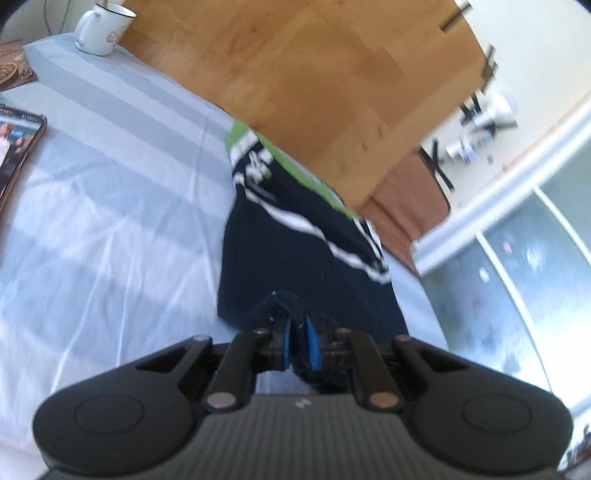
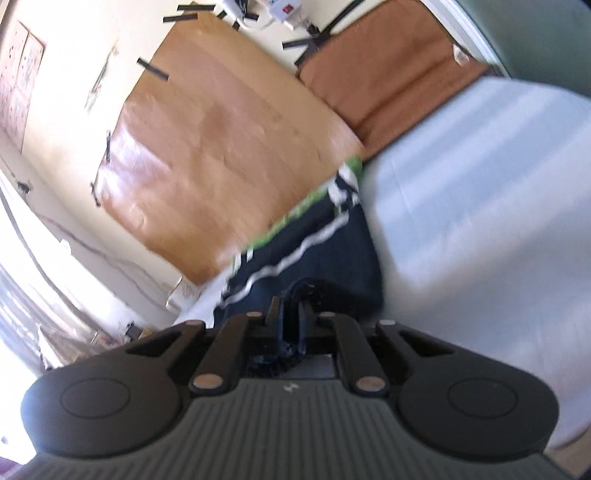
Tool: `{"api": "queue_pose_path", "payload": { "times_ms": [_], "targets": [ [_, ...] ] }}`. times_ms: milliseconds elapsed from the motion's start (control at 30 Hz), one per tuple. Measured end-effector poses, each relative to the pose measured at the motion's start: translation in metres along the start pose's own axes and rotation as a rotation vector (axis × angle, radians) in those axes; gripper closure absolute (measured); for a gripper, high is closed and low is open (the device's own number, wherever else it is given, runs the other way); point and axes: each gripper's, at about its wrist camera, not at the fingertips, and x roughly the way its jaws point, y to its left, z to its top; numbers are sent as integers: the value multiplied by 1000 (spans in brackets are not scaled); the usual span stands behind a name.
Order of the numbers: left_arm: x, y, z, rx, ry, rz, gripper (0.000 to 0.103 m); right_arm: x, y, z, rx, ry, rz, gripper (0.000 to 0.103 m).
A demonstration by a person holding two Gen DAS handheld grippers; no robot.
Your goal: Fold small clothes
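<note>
A small navy garment [image 1: 291, 251] with white stripes and a green hem lies stretched across the edge of a table covered in a pale blue striped cloth [image 1: 110, 177]. My left gripper [image 1: 298, 332] is shut on one navy edge of it. In the right wrist view the same garment [image 2: 325, 251] runs away from my right gripper [image 2: 291, 317], which is shut on another bunched edge. The green hem [image 2: 295, 218] hangs at the table's far edge. Both views are motion-blurred.
A white mug [image 1: 103, 29] stands at the far corner of the table, and magazines [image 1: 18, 140] lie at the left. Beyond the edge are a wooden floor board [image 1: 314, 81], a brown mat [image 2: 384, 85] and taped cables.
</note>
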Motion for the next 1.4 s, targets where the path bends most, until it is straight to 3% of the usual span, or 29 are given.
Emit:
{"api": "queue_pose_path", "payload": {
  "times_ms": [133,333,400,433,467,533,733,800,900,1000,1167,1267,1400],
  "targets": [
    [28,5,36,-50,-28,10,94,43,-5,31,12,-10,-34,93],
    [92,14,89,-57,9,114,94,121,-19,68,-4,51,-104,93],
    [112,23,102,-90,27,159,87,144,-30,76,15,52,-142,91],
    [120,29,108,-117,32,190,84,153,-37,80,33,39,-160,86],
    [124,36,111,-139,28,207,79,155,-44,84,60,17,-189,69],
    [125,43,112,-151,22,185,77,147,-58,91,136,-44,-182,58],
    [107,30,104,-28,34,109,73,125,-56,84,20,58,-104,58],
    [98,21,101,18,-4,99,62,116,-53,77,-16,69,-82,59],
    [88,21,104,23,-63,84,58,108,-45,67,-47,102,-4,62],
    [88,32,110,-34,-71,95,59,123,-27,56,-108,195,49,64],
    [93,34,104,-25,-33,92,60,176,0,43,-197,333,34,64],
    [98,27,98,13,-13,120,58,205,2,52,-176,254,-17,62],
    [99,26,92,47,21,176,52,208,-17,70,-24,146,-82,62]
  ]
}}
